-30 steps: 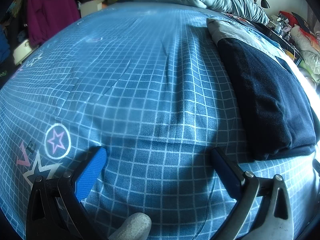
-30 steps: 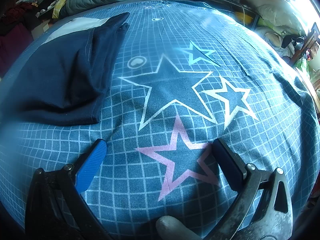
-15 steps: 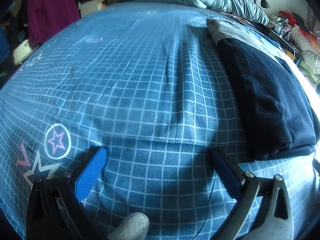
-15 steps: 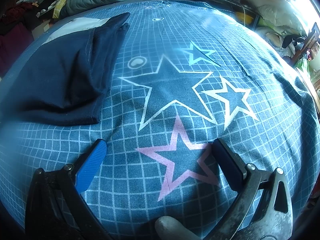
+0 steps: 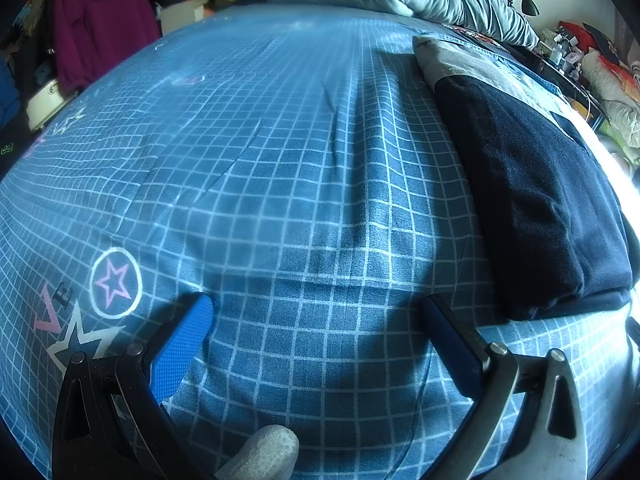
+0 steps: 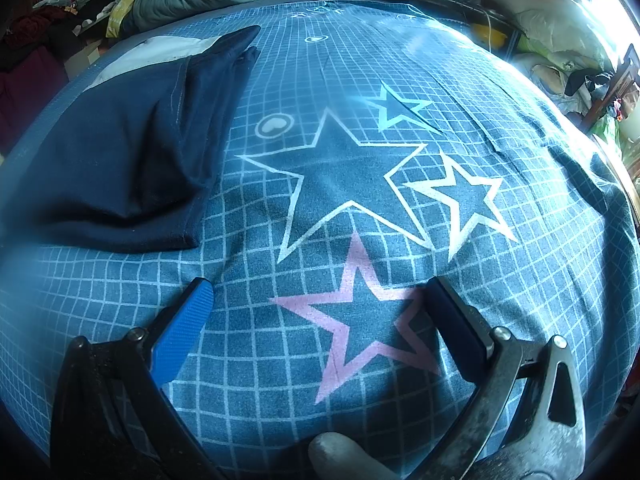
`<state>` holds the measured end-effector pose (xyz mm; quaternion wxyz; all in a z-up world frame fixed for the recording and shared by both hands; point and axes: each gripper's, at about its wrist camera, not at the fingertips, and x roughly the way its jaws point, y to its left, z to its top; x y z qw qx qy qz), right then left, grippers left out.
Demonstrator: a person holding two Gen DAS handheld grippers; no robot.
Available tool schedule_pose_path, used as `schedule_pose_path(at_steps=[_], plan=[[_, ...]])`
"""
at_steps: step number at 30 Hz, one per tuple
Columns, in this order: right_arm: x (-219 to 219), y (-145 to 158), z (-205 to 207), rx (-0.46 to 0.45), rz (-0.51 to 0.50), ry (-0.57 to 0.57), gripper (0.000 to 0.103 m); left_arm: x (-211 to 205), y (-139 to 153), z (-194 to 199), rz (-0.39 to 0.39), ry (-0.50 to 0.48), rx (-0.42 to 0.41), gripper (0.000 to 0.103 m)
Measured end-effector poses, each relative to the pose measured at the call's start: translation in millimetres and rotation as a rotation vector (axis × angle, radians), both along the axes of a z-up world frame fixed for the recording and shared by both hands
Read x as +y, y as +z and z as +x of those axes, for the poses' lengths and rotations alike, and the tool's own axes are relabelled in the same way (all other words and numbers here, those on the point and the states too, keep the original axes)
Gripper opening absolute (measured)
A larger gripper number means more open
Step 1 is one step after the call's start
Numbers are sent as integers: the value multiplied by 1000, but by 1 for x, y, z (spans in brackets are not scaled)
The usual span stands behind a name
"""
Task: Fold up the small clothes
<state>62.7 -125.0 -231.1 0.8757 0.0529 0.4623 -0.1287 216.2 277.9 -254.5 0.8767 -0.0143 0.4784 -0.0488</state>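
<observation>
Blue grid-printed bedsheet (image 5: 304, 184) lay under both wide-open, empty grippers: left gripper (image 5: 316, 344), right gripper (image 6: 320, 320). Between them sat the folded navy fabric garment (image 5: 536, 200), seemingly done; fetching another probably came next.

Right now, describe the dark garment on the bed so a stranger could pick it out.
Start from the blue grid-patterned bedspread printed with stars. Left of the big white-outlined star lies the navy garment, folded flat. It is the only plain, dark, unpatterned piece there, with a pale grey panel at its far end.
</observation>
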Motion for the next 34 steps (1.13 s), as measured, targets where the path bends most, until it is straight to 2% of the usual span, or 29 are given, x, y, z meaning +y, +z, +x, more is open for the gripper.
schedule_pose_path(at_steps=[4, 8, 11, 13, 16, 18, 20, 22, 25, 32, 34], plan=[[2, 1, 2, 9, -8, -4, 103, 1, 1, 1, -11, -2, 11, 103], [0, 6, 5, 25, 5, 0, 103, 6, 12, -2, -55, -19, 27, 103], [0, 15, 7, 32, 32, 14, 103, 11, 35, -13, -84, 0, -17, 103], [2, 33, 3, 0, 27, 22, 103, 13, 56, -23, -99, 8, -64, 103], [19, 80, -5, -87, -27, 60, 103, 7, 97, -44, -69, 1, -169, 103], [39, 127, -19, -182, -98, 71, 103, -7, 132, -67, 18, -16, -293, 103], [56, 170, -38, -273, -144, 56, 103, -22, 172, -94, 108, -33, -456, 103], [69, 205, -56, -345, -136, 53, 103, -31, 203, -118, 101, -50, -559, 103], [82, 225, -63, -356, -57, 96, 103, -38, 231, -132, 7, -93, -567, 103], [95, 226, -59, -336, -23, 149, 103, -41, 260, -151, -46, -101, -551, 103], [96, 228, -60, -338, -25, 155, 103, -42, 265, -153, -40, -90, -554, 103]])
